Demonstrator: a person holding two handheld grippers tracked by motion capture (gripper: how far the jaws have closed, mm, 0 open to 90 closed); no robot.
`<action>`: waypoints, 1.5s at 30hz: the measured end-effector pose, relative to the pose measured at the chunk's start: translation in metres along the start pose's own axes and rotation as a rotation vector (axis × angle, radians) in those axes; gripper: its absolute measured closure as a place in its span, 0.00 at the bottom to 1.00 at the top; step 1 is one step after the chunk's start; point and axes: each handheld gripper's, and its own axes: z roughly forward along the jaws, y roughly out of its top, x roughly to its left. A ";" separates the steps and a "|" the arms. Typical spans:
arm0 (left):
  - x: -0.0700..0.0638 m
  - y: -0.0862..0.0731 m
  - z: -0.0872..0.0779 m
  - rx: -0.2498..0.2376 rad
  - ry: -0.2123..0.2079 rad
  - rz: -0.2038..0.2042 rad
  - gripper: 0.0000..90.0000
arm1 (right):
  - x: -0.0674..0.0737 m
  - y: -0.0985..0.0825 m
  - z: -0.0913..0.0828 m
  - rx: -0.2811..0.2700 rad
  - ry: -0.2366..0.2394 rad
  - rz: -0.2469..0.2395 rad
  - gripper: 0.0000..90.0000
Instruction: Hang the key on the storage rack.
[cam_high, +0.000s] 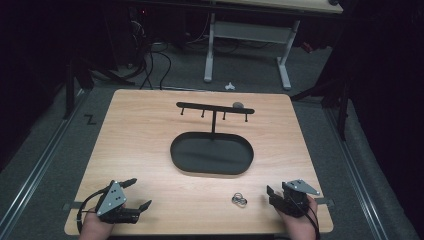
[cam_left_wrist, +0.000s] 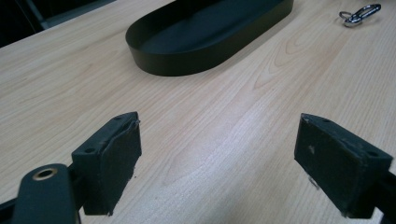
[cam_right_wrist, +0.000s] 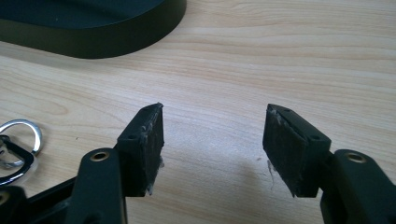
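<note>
High view, writing: a black Z-shaped mark (cam_high: 90, 119) on the grey floor left of the table; no other lettering legible.
High view, container: an oval black tray (cam_high: 212, 154), shallow-walled and matt, at the middle of the table, with nothing in it.
High view, stand: a thin black post rises from the tray's far rim to a crossbar (cam_high: 215, 107) with small pegs hanging beneath.
High view, table: pale wood-grain tabletop (cam_high: 140, 150) with rounded corners.
High view, key ring: a small silver metal key ring (cam_high: 239, 200) lies on the near wood, between tray and right gripper (cam_high: 275, 195), nearer the gripper, touching neither.
High view, left gripper (cam_high: 139, 194): jaws spread, nothing between them.
Left gripper view: jaws wide apart over bare wood, rubbery black pads (cam_left_wrist: 122, 158) scuffed; tray (cam_left_wrist: 154, 60) ahead, key ring (cam_left_wrist: 359, 14) far right.
Right gripper view: jaws spread, pads (cam_right_wrist: 289, 149) worn with pale fraying; key ring (cam_right_wrist: 18, 144) left of the left jaw, outside the gap; tray wall (cam_right_wrist: 93, 42) beyond.
</note>
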 end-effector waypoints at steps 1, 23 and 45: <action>0.000 0.000 0.000 0.000 0.000 0.000 0.17 | 0.000 0.000 0.000 -0.002 0.000 0.002 0.42; 0.000 0.002 0.003 -0.008 0.001 -0.005 0.17 | 0.002 -0.001 -0.004 -0.050 0.013 -0.004 0.37; -0.001 0.002 0.005 0.000 -0.004 0.006 0.17 | 0.026 0.004 -0.001 0.111 0.072 -0.135 0.33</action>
